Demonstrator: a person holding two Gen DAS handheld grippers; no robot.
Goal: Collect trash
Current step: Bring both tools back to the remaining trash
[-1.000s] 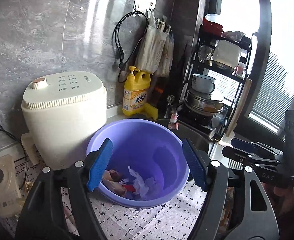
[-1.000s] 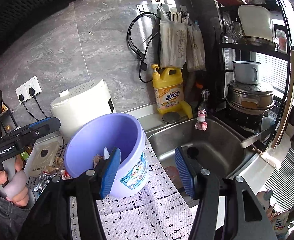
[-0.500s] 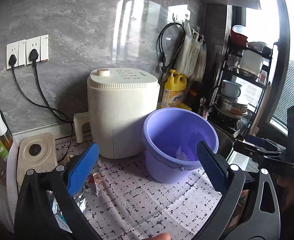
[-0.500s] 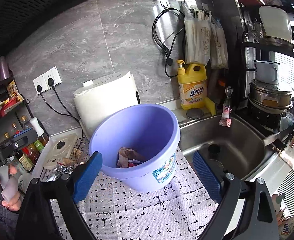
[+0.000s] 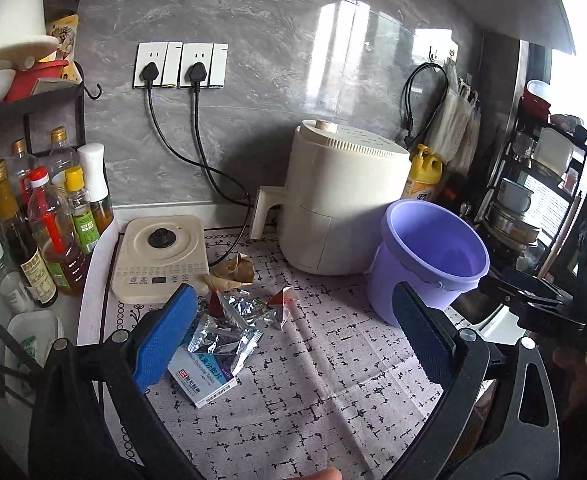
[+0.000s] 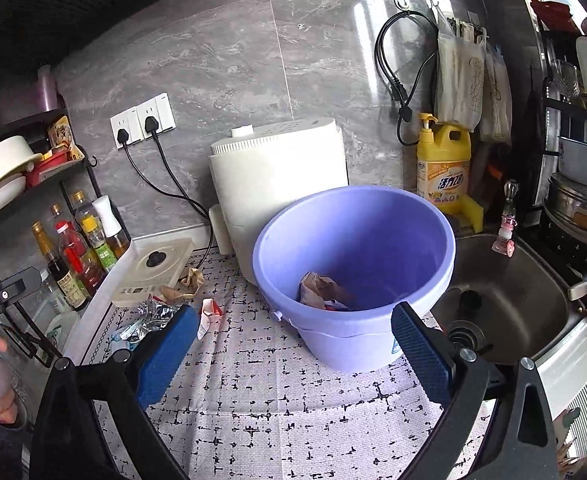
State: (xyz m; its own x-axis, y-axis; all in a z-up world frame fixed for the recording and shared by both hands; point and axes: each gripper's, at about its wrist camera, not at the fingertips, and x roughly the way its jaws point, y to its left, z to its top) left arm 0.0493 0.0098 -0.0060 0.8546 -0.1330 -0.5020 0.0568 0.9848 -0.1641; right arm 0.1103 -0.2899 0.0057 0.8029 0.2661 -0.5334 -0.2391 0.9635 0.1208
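Both our grippers, left [image 5: 293,340] and right [image 6: 289,354], gape wide, holding nothing. Our lilac bucket [image 6: 353,272] stands on the patterned mat [image 5: 313,380], crumpled paper inside. Left of it lie foil wrappers [image 5: 229,324], a medicine box [image 5: 201,380] and brown paper [image 5: 233,268].

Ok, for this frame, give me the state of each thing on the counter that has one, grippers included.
Left gripper: open, holding nothing.
Right gripper: open, holding nothing.
Purple bucket: upright, some trash already inside.
Foil wrapper: crumpled, on the mat.
Medicine box: lying flat, partly under the foil.
Brown paper: crumpled, beside the induction cooker.
Wall sockets: two plugs inserted.
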